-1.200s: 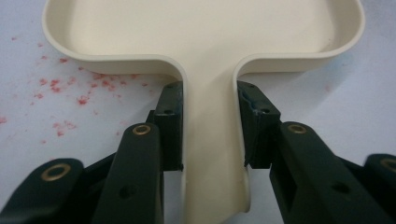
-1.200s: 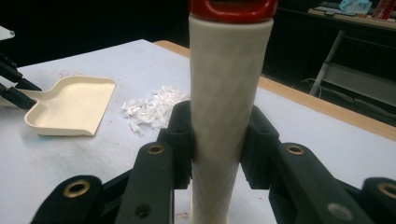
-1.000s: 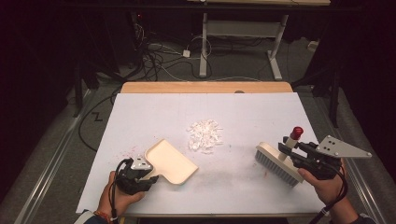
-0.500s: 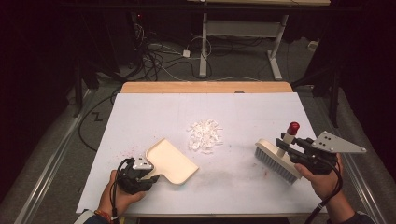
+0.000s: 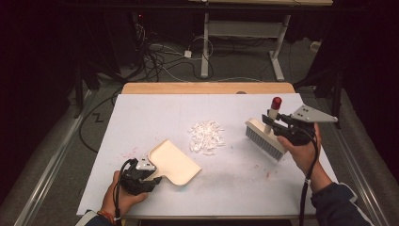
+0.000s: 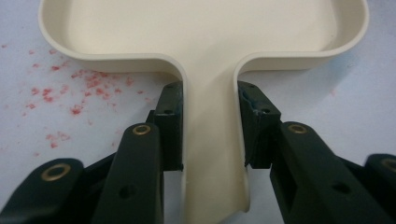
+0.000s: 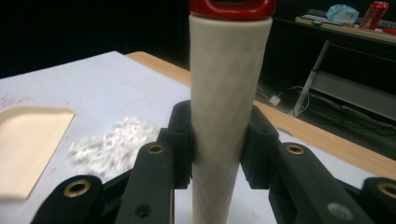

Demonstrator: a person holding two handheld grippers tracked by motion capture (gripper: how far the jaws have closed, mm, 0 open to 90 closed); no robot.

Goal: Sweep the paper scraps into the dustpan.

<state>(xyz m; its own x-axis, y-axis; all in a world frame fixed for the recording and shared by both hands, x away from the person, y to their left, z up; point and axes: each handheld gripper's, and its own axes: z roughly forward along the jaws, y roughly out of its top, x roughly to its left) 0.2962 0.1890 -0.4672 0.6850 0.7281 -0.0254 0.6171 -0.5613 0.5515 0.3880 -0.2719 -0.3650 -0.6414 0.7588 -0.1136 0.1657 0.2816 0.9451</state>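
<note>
Sweeping hasn't begun: your left gripper (image 5: 149,175) is clamped on the dustpan (image 5: 174,162) handle and your right gripper (image 5: 277,128) on the brush (image 5: 264,137) handle. Scraps (image 5: 205,136) lie heaped between them, none in the pan yet.

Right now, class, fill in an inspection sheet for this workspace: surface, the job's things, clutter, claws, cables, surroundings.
Surface: white board on a wooden table, red specks near the dustpan.
Job's things: dustpan, brush, pile of white scraps between them.
Clutter: nothing seen.
Claws: left claw shut on the dustpan's handle; right claw shut on the brush's handle.
Cables: tangle on the floor beyond the table.
Surroundings: dark room, desk frame behind.
</note>
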